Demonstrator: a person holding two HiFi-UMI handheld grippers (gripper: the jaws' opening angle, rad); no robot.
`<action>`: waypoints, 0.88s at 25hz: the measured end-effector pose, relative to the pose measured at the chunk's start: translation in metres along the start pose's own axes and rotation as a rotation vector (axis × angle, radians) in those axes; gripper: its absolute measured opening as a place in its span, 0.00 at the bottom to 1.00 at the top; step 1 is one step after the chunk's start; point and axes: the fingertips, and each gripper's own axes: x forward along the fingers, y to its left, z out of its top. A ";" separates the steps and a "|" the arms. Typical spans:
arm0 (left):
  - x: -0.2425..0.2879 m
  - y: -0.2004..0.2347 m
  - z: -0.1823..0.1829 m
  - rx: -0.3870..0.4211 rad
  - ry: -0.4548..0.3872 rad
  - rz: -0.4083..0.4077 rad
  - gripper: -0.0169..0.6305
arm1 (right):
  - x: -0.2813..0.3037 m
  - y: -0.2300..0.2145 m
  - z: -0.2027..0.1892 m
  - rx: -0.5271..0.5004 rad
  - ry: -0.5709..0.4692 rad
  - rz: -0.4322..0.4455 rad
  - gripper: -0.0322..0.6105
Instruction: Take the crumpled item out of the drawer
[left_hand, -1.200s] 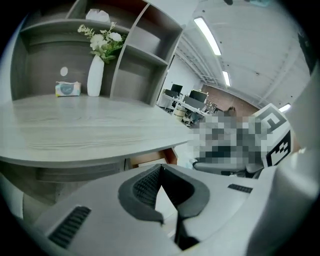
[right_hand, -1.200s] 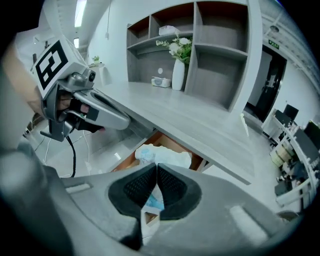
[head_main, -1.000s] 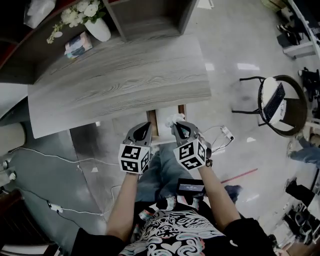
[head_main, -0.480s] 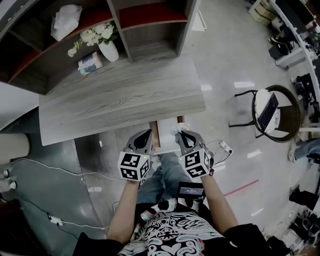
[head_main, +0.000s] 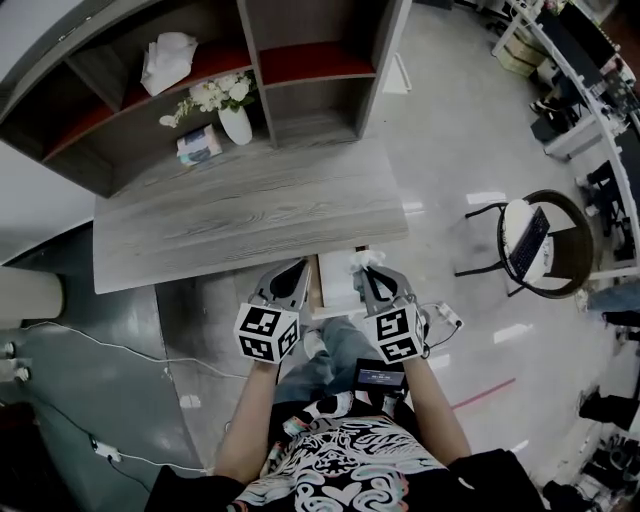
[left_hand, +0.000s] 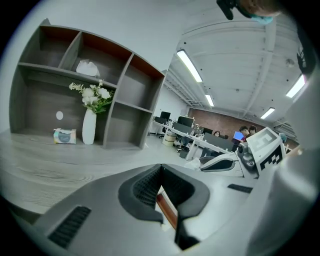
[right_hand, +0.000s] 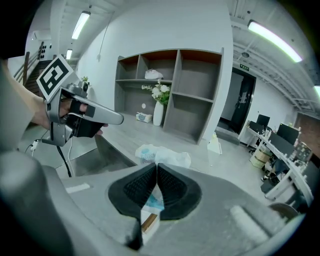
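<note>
Right claw (right_hand: 156, 165): pads together, pinched on a thin edge of the crumpled white-and-blue plastic wrapper (right_hand: 164, 156); most of the wrapper bunches out past the tips.
Left claw (left_hand: 159, 168): pads together, nothing between them; a brown wooden edge shows through the gap below.
Wrapper position: in the head view, at the right claw's tips, above the far end of the open white drawer with brown side walls (head_main: 335, 288) and right by the front edge of the grey wood-grain counter (head_main: 250, 215).
Left claw position: just beside the drawer's left wall, near the right claw.
Stage (judgement): wrapper looks lifted clear of the drawer; carrying it away remains.
Risk, grip: hold is on a thin fold only; a quick pull could let the slick plastic slide out and drop back into the drawer.
Risk, snag: loose bulk hangs close to the counter edge; dragging it past could catch and tear it free.
</note>
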 end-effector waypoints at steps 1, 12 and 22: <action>-0.002 -0.001 0.004 -0.002 -0.008 -0.003 0.03 | -0.003 -0.001 0.002 0.002 -0.008 -0.004 0.07; -0.005 -0.006 0.015 0.012 -0.025 0.001 0.03 | -0.016 -0.003 0.009 0.034 -0.033 -0.003 0.07; -0.002 -0.007 0.011 0.010 -0.018 0.001 0.03 | -0.017 -0.003 0.004 0.052 -0.022 0.000 0.07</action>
